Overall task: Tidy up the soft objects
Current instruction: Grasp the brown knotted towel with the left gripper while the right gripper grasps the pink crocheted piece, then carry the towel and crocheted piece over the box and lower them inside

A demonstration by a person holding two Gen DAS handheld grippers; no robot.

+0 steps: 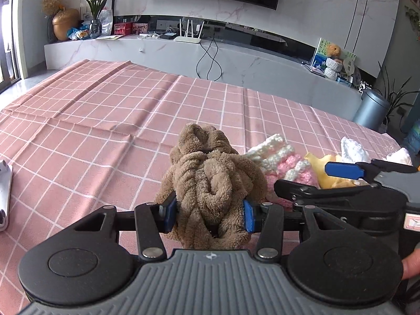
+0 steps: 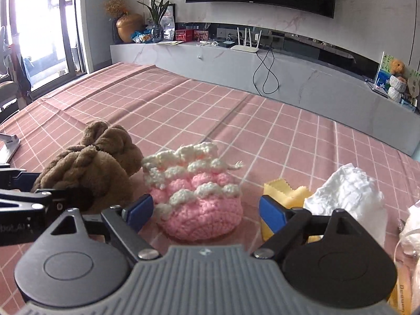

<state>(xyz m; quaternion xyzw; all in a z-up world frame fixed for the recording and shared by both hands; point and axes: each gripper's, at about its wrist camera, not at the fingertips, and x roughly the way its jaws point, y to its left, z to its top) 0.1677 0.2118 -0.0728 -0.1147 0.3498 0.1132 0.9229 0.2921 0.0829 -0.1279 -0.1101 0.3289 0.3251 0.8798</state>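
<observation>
Brown plush towel gripped, pink knitted piece next

The left tongs (image 1: 210,214) are closed on the brown plush towel (image 1: 210,183), a light, squashy bundle pinched across its middle and held just over the checked tabletop (image 1: 92,131). The right tongs (image 2: 206,212) stand wide open and empty, tilted downward, with the pink-and-white knitted piece (image 2: 199,199) lying on the tabletop between the pads. It looks soft and springy, so a grip across its thick pink base should hold best. A yellow cloth (image 2: 283,191) and white cloth (image 2: 346,191) lie beside it
</observation>
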